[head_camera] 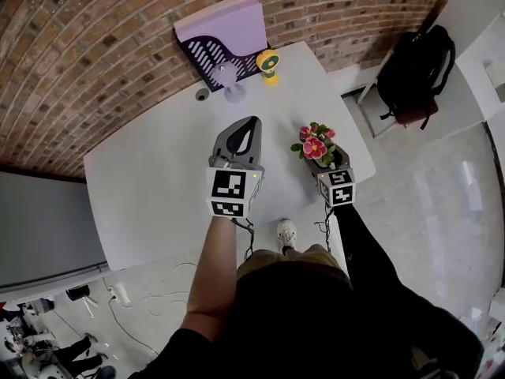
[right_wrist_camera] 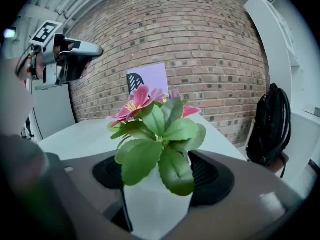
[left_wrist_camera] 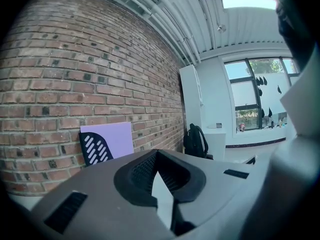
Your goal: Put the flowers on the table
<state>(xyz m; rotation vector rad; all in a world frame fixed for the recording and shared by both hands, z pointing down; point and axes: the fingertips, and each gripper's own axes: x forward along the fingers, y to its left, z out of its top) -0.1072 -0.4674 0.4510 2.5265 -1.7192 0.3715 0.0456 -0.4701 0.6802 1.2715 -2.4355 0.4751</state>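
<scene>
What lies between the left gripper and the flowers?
Nothing: in the head view only bare table separates the left gripper from the flowers.

flowers [right_wrist_camera: 131, 103]: pink-red petals, yellow centres, green leaves. pot [right_wrist_camera: 155, 206]: pale grey-white. table [head_camera: 150, 172]: plain white. wall [head_camera: 95, 46]: red-brown brick, pale mortar lines. board [head_camera: 229, 22] at the table's far edge: lilac, with a black panel of white slanted stripes. small object [head_camera: 269, 64] beside it: yellow. backpack [head_camera: 414, 61]: black. left gripper [head_camera: 252, 123], right gripper [head_camera: 330, 163]: grey, each with black-and-white square markers. right sleeve [head_camera: 371, 259]: black.
</scene>
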